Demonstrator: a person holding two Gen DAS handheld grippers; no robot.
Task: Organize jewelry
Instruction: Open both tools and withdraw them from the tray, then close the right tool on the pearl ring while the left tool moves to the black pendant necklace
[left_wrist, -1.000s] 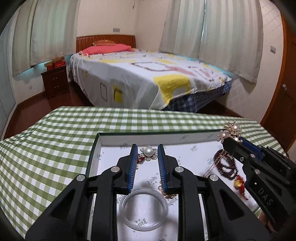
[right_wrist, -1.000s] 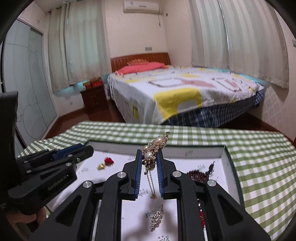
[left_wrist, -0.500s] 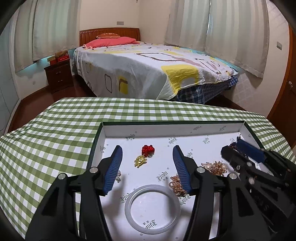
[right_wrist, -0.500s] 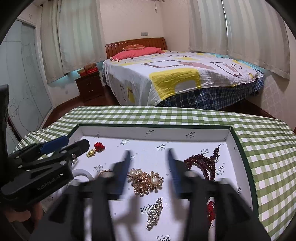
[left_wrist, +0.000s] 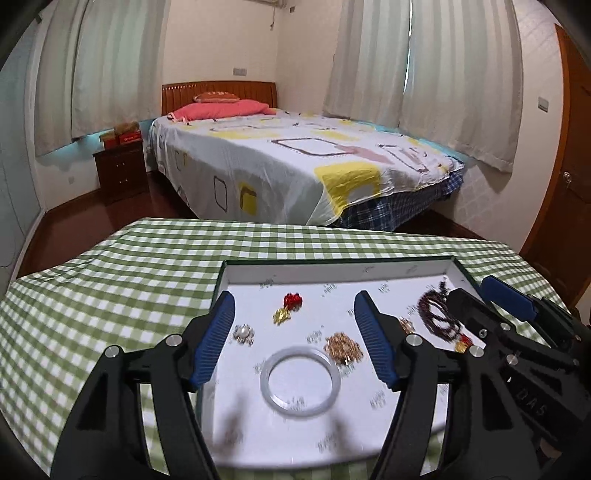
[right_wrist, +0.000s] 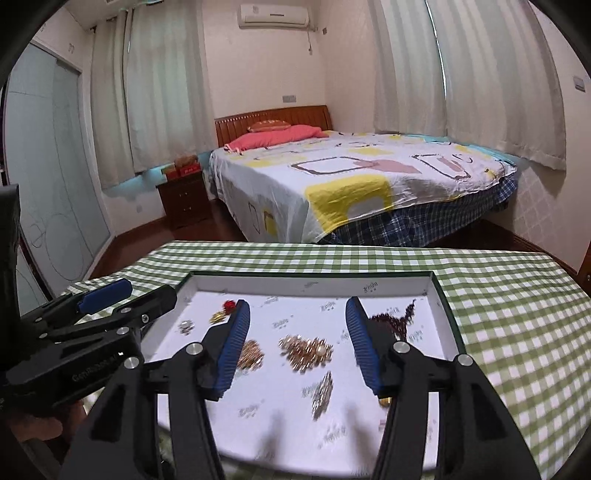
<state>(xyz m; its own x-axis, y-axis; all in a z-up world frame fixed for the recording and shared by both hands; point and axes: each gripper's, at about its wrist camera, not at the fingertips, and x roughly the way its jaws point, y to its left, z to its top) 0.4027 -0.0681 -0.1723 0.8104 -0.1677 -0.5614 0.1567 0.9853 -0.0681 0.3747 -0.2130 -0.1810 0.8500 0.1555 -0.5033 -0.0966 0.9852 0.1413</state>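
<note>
A white box tray (left_wrist: 332, 266) (right_wrist: 314, 281) with a dark green rim lies on the checked table. In it are a pale bangle (left_wrist: 300, 381), a pearl brooch (left_wrist: 243, 334), a red and gold charm (left_wrist: 288, 306), a gold piece (left_wrist: 343, 349) and dark red beads (left_wrist: 436, 314) (right_wrist: 395, 321). The right wrist view shows a gold and pearl necklace (right_wrist: 306, 349) in a heap and a crystal clip (right_wrist: 321, 393). My left gripper (left_wrist: 294, 334) is open and empty above the bangle. My right gripper (right_wrist: 297, 341) is open and empty above the necklace.
The green checked tablecloth (left_wrist: 110, 280) surrounds the tray. The right gripper's body (left_wrist: 517, 350) reaches in over the tray's right side, and the left gripper's body (right_wrist: 85, 332) over its left side. A bed (left_wrist: 295, 162) and a nightstand (left_wrist: 120, 173) stand beyond the table.
Both grippers opened and let go: the left dropped the pearl brooch, the right dropped the gold and pearl necklace into the tray. Both have since pulled back and up.
</note>
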